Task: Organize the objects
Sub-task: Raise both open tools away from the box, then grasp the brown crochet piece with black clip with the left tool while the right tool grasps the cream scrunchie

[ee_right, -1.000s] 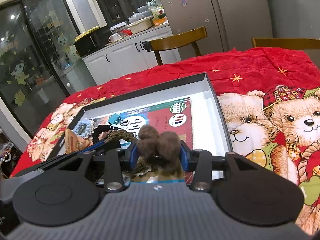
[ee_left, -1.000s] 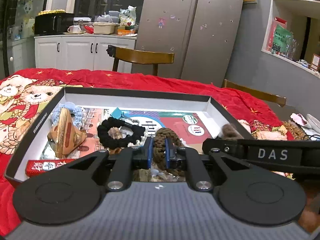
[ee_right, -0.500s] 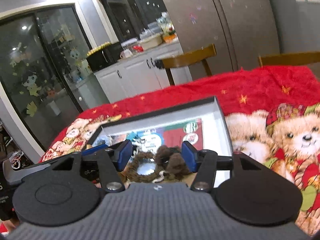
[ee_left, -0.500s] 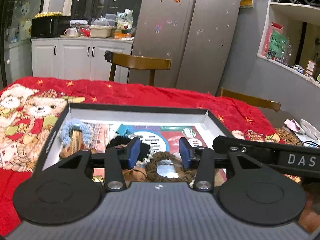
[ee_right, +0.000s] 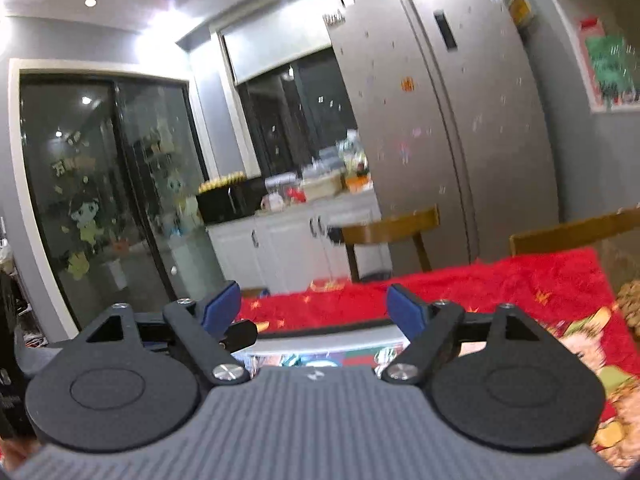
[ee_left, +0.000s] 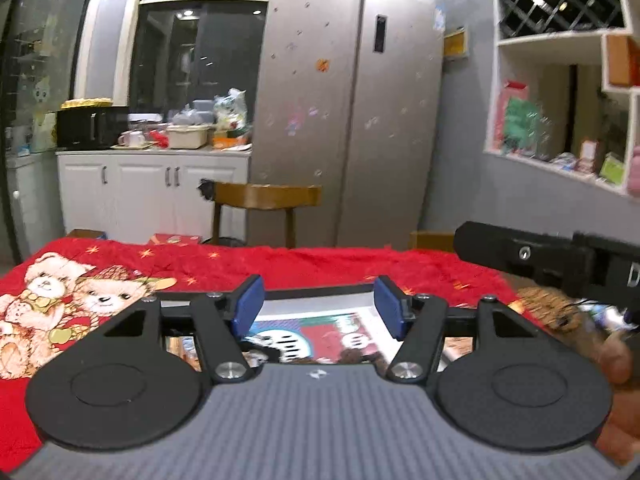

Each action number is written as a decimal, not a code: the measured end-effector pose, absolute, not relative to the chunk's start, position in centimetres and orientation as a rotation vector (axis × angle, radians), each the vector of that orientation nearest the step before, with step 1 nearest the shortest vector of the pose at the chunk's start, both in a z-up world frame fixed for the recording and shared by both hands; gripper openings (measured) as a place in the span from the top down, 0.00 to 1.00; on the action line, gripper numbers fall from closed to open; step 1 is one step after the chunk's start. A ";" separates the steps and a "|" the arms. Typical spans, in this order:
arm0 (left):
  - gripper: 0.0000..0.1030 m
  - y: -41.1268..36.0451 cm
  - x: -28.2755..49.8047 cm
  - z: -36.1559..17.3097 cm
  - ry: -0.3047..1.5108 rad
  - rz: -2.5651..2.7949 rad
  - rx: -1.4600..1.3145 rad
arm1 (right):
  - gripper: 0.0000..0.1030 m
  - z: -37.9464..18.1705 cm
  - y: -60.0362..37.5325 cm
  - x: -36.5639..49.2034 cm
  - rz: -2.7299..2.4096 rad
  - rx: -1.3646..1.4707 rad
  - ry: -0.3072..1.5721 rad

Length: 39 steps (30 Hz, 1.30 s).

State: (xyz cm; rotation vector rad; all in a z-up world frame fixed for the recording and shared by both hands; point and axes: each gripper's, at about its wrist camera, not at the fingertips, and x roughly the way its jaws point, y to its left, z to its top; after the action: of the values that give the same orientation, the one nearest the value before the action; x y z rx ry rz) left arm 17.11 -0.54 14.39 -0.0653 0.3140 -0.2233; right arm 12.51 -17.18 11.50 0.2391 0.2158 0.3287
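1. The box (ee_left: 320, 294), black-rimmed with a printed floor, sits on the red bear blanket (ee_left: 280, 264) just below both grippers; only its far edge and a strip of floor show between the fingers.
2. Left gripper (ee_left: 316, 308): jaws opening, blue pads well apart, nothing between them. Right gripper (ee_right: 314, 310): jaws opening too, wider, empty.
3. Risk, as I judge it: both cameras now look over the box at the fridge (ee_left: 352, 112), so the next pick starts nearly blind and could clip the box rim.
4. The right gripper's black arm (ee_left: 540, 260) crosses close by the left; a knock is possible.
5. A second ago the left pinched a braided brown ring and the right a fuzzy brown scrunchie; both now lie dropped in the box, and both grippers have risen.
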 end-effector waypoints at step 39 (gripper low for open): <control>0.26 1.7 15.8 1.5 0.558 -0.419 0.150 | 0.11 -0.4 -16.2 11.6 0.535 0.231 0.540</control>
State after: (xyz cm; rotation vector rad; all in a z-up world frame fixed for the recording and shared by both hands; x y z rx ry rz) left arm 15.80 1.67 1.46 0.1503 0.5583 -0.4192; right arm 11.60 -16.19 -0.44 0.2306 0.5405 0.5353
